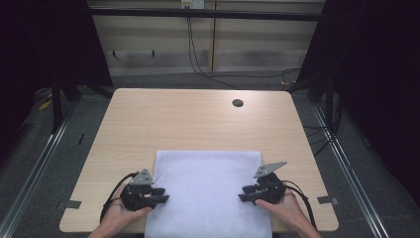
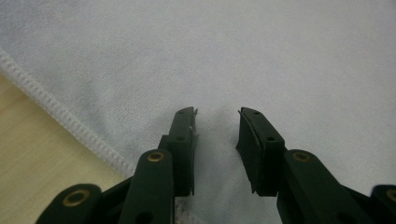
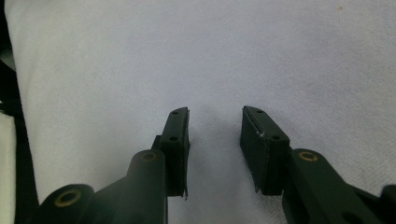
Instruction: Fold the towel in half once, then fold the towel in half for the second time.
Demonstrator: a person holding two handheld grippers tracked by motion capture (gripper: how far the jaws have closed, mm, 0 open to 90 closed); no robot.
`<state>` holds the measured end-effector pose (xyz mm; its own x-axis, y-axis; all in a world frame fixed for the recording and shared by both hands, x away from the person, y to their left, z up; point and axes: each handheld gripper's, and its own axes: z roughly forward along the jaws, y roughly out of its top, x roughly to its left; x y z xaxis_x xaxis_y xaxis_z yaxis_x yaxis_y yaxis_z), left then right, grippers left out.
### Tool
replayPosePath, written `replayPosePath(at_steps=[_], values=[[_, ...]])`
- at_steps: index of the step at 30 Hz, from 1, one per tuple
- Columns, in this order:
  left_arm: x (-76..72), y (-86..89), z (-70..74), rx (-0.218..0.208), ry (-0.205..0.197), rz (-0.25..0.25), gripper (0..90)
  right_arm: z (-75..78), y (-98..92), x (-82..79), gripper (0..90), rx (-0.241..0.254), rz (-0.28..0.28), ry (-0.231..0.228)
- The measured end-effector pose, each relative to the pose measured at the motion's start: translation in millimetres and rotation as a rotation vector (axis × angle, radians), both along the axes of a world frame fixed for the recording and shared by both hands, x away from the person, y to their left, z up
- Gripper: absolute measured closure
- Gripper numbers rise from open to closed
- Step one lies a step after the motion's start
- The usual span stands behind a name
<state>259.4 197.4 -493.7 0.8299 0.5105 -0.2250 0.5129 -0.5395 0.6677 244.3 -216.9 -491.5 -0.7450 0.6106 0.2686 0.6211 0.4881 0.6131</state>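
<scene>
A white cloth (image 1: pixel 208 193) lies flat on the near half of the wooden table (image 1: pixel 198 119), its front edge reaching the table's front. My left gripper (image 1: pixel 162 195) rests over the cloth's left edge and points right. My right gripper (image 1: pixel 244 193) sits over the cloth's right edge and points left. In the left gripper view the left gripper (image 2: pixel 217 116) has its jaws apart above the cloth (image 2: pixel 233 56), nothing between them, with the stitched hem (image 2: pixel 56 112) to one side. In the right gripper view the right gripper (image 3: pixel 215 114) is likewise open over plain cloth (image 3: pixel 210 56).
A dark round hole (image 1: pixel 237 103) sits in the table's far right part. Black cables (image 1: pixel 198 64) hang down the back wall and run along the floor. Metal rails (image 1: pixel 34 168) flank the table on both sides. Bare wood (image 2: pixel 28 154) lies beyond the hem.
</scene>
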Motion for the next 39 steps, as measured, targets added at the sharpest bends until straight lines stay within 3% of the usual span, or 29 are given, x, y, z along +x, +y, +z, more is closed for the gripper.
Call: replayPosePath(at_steps=[1, 2, 3, 6, 9, 12, 16, 18, 22, 24, 27, 29, 30, 31, 34, 37, 39], values=[[1.7, 3.7, -0.6, -0.028, 0.044, 0.002, 66.6, 0.0, 0.2, -1.5, 62.3, 0.0, -0.004, -0.001], [1.4, 5.4, -1.0, -0.036, 0.053, 0.009, 67.6, -0.2, 0.2, -2.4, 62.1, 0.006, 0.001, 0.004], [0.0, 6.9, -0.9, -0.029, 0.044, 0.004, 70.3, 0.4, 0.1, -3.0, 61.1, 0.006, 0.002, 0.014], [-0.8, 6.5, 0.8, -0.032, 0.05, -0.008, 65.9, 2.5, -1.4, -1.1, 53.5, 0.028, -0.003, 0.043], [5.0, 8.0, 2.9, -0.046, 0.033, -0.003, 64.5, 11.9, -7.7, 8.9, 53.5, 0.039, -0.044, -0.009], [18.3, 11.7, 9.7, -0.101, 0.017, 0.038, 65.0, 23.5, -19.1, 23.4, 56.1, 0.052, -0.091, -0.081], [38.7, 14.6, 13.8, -0.111, 0.004, 0.091, 63.1, 36.0, -35.5, 43.6, 61.7, 0.049, -0.155, -0.178], [50.7, 14.9, 16.5, -0.086, -0.036, 0.124, 60.1, 37.9, -41.8, 53.5, 61.7, 0.064, -0.181, -0.201], [72.5, 13.2, 25.3, -0.116, -0.066, 0.168, 60.0, 31.7, -46.6, 77.7, 61.5, 0.029, -0.211, -0.182], [78.8, 10.5, 33.5, -0.121, -0.104, 0.183, 59.9, 27.0, -45.9, 86.6, 61.4, 0.002, -0.22, -0.183], [92.9, 9.4, 37.4, -0.138, -0.094, 0.191, 59.8, 18.2, -44.2, 99.9, 61.7, -0.039, -0.223, -0.207], [101.7, 12.9, 32.1, -0.162, -0.086, 0.221, 60.7, 10.9, -45.3, 106.5, 61.3, -0.039, -0.224, -0.186], [105.8, 14.6, 27.8, -0.158, -0.069, 0.231, 60.8, 8.9, -45.8, 107.3, 61.1, -0.036, -0.23, -0.176], [109.1, 16.0, 22.7, -0.123, -0.067, 0.228, 60.3, 6.5, -47.0, 108.2, 60.2, -0.033, -0.229, -0.168], [110.6, 20.5, 13.7, -0.091, -0.069, 0.23, 59.0, 1.2, -50.0, 109.5, 57.2, -0.036, -0.232, -0.151], [112.4, 21.4, 4.4, -0.061, -0.054, 0.238, 56.7, -1.1, -49.9, 110.4, 55.2, -0.049, -0.228, -0.177], [114.8, 20.8, 1.5, -0.041, -0.054, 0.241, 53.7, -3.8, -48.3, 111.3, 55.3, -0.055, -0.226, -0.169]])
